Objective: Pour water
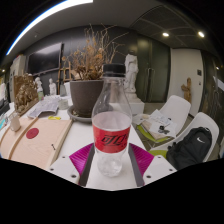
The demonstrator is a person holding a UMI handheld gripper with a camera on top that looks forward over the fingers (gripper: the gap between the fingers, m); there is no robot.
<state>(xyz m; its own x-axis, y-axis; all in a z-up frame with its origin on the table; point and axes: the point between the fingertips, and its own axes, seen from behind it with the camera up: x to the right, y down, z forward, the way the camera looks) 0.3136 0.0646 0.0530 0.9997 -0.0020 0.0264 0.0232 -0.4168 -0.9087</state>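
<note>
- Bottle (112,125): clear plastic, dark cap, red label with white lettering.
- Gripper (111,160) fingers: white; inner pads (82,158) magenta, one at each side of the bottle's base.
- Plant pot (86,96) behind the bottle: dark grey; dried plant (90,55) in it tan-brown.
- Desk (62,136): white surface.
- Folder (37,140) left of the bottle: beige, with a round red mark.
- Bag (189,148) right of the bottle: black.
- Item (158,131) between bottle and bag: green-yellow; its kind unclear.
- Chair (174,113) beyond the bag: white.
- Back wall (55,50): dark grey.
</note>
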